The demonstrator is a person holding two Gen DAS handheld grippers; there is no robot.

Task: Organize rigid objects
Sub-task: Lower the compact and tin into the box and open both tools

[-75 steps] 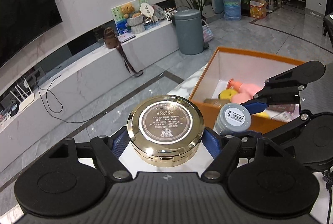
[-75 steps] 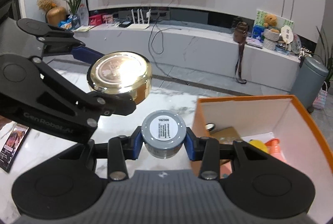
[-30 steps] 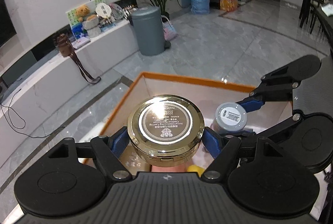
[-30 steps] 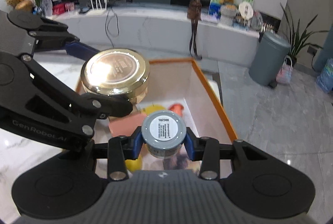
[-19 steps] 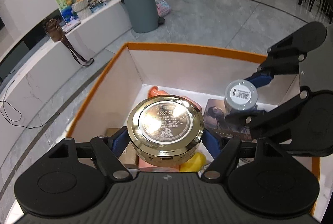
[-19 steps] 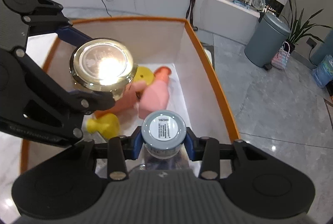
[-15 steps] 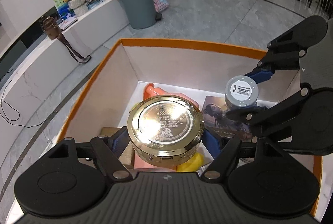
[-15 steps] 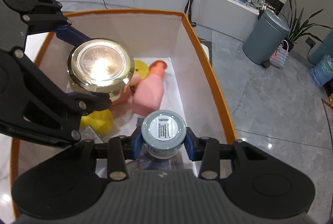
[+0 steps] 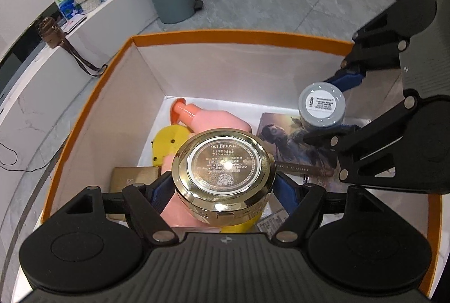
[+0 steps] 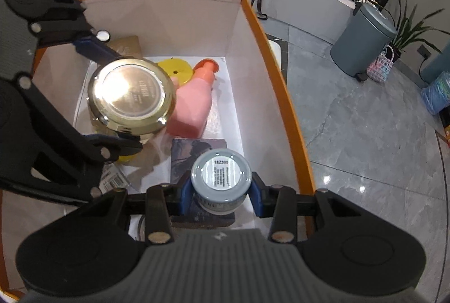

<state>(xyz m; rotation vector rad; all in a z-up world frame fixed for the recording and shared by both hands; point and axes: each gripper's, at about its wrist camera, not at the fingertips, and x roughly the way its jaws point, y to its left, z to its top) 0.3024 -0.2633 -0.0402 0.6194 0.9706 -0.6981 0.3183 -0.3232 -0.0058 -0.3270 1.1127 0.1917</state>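
My left gripper [image 9: 223, 184] is shut on a round gold compact [image 9: 223, 172], held bottom side up over the inside of an orange-rimmed box [image 9: 230, 34]. My right gripper [image 10: 220, 194] is shut on a small grey jar [image 10: 220, 179] with a white label, above the box's near right part. In the right wrist view the gold compact [image 10: 130, 97] and left gripper [image 10: 108, 94] sit to the left; in the left wrist view the grey jar [image 9: 321, 109] and right gripper [image 9: 334, 109] sit to the right. Both point steeply down into the box [image 10: 277, 94].
Inside the box lie a pink bottle [image 10: 194, 103] with an orange cap, a yellow toy [image 9: 167, 142], a dark picture card [image 9: 284, 142], a brown case [image 9: 132, 176] and a barcode tag [image 10: 112, 179]. A grey bin [image 10: 365, 40] stands on the floor beyond.
Both grippers have sunk and tipped further down over the box, so its inside fills more of both views. Each still grips its object.
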